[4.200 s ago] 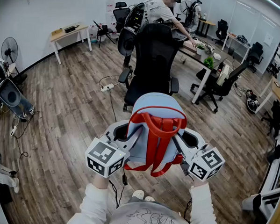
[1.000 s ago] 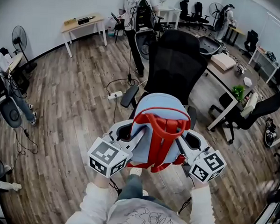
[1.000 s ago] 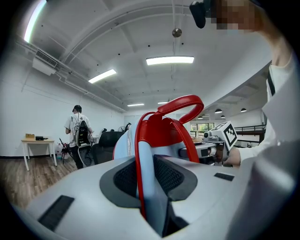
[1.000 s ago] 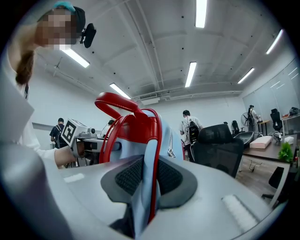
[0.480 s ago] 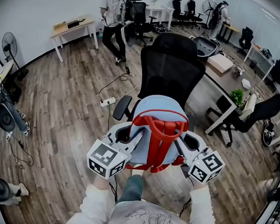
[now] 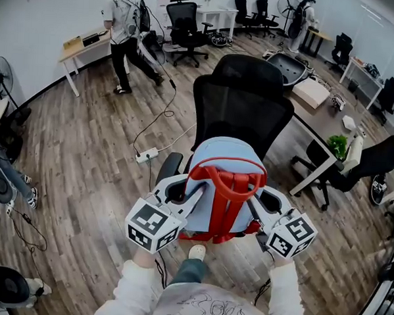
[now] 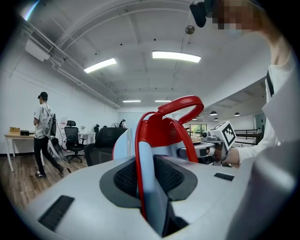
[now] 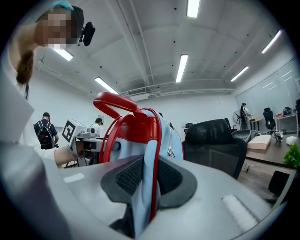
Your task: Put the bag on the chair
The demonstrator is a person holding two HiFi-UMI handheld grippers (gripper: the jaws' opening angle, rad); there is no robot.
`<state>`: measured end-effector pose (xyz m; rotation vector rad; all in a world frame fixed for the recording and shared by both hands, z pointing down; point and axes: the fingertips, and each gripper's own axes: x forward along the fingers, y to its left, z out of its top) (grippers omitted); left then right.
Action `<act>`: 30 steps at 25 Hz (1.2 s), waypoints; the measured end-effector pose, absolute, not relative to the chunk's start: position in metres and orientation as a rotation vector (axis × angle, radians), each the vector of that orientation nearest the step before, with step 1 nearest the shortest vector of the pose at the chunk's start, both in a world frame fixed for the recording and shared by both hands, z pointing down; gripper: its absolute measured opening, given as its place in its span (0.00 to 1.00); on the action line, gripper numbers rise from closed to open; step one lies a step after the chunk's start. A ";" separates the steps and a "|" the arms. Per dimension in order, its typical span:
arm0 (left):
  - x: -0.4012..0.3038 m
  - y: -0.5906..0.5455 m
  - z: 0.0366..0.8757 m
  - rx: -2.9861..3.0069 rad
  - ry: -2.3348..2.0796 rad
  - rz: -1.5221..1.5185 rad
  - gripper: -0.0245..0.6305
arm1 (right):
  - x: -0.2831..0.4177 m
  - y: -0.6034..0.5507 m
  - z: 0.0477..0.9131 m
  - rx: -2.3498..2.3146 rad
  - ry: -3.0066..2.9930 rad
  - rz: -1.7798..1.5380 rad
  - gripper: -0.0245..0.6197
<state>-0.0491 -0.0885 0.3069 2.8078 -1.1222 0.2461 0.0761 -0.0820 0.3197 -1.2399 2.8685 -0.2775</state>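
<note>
Open office, wood floor [image 6: 85,161]. The left gripper [image 6: 195,195] and right gripper [image 6: 251,204] each pinch one side of the bag [image 6: 223,158], held aloft just before the chair [image 6: 242,106]; a person [image 6: 121,28] stands by a far surface [image 6: 76,48].

Dead ahead of you the black mesh office chair [image 6: 244,103] blocks the way. Its tall backrest rises just beyond the backpack [image 6: 222,181], and one armrest [image 6: 168,166] juts out near your left tongs [image 6: 185,194]. The seat is hidden behind the backpack, so you can't tell how much room it offers. The backpack fills the whole gap between the left tongs and your right tongs [image 6: 255,201], both of which are clamped on its sides. To your right, a surface [image 6: 314,127] and a second black chair [image 6: 355,162] crowd close. To your left the wood floor [image 6: 85,161] lies open, apart from a power strip [image 6: 146,156] and its cable. A person [image 6: 121,28] stands well off.
</note>
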 end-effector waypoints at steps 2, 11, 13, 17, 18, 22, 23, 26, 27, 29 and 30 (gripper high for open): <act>-0.052 -0.111 0.309 2.811 -1.104 0.251 0.18 | 0.073 -0.103 0.321 -1.253 2.867 -0.280 0.16; -0.063 -0.179 0.336 2.797 -1.030 0.286 0.18 | 0.061 -0.167 0.348 -1.311 2.883 -0.326 0.16; -0.063 -0.189 0.345 2.781 -1.017 0.298 0.18 | 0.062 -0.177 0.356 -1.319 2.891 -0.351 0.16; -0.059 -0.206 0.363 2.753 -0.999 0.329 0.18 | 0.065 -0.193 0.374 -1.331 2.904 -0.408 0.16; -0.059 -0.211 0.368 2.748 -0.998 0.337 0.18 | 0.066 -0.198 0.379 -1.331 2.910 -0.416 0.16; -0.055 -0.227 0.385 2.715 -0.995 0.361 0.18 | 0.070 -0.216 0.396 -1.330 2.928 -0.460 0.16; -0.054 -0.229 0.390 2.704 -0.992 0.369 0.18 | 0.071 -0.219 0.401 -1.327 2.933 -0.479 0.16; -0.052 -0.236 0.405 2.666 -0.989 0.392 0.17 | 0.073 -0.227 0.416 -1.316 2.953 -0.526 0.16; -0.051 -0.238 0.410 2.652 -0.990 0.396 0.17 | 0.074 -0.230 0.421 -1.314 2.960 -0.539 0.16; -0.050 -0.242 0.422 2.624 -0.991 0.407 0.17 | 0.075 -0.234 0.432 -1.310 2.972 -0.570 0.16; -0.050 -0.243 0.429 2.611 -0.991 0.416 0.17 | 0.076 -0.237 0.439 -1.305 2.978 -0.586 0.16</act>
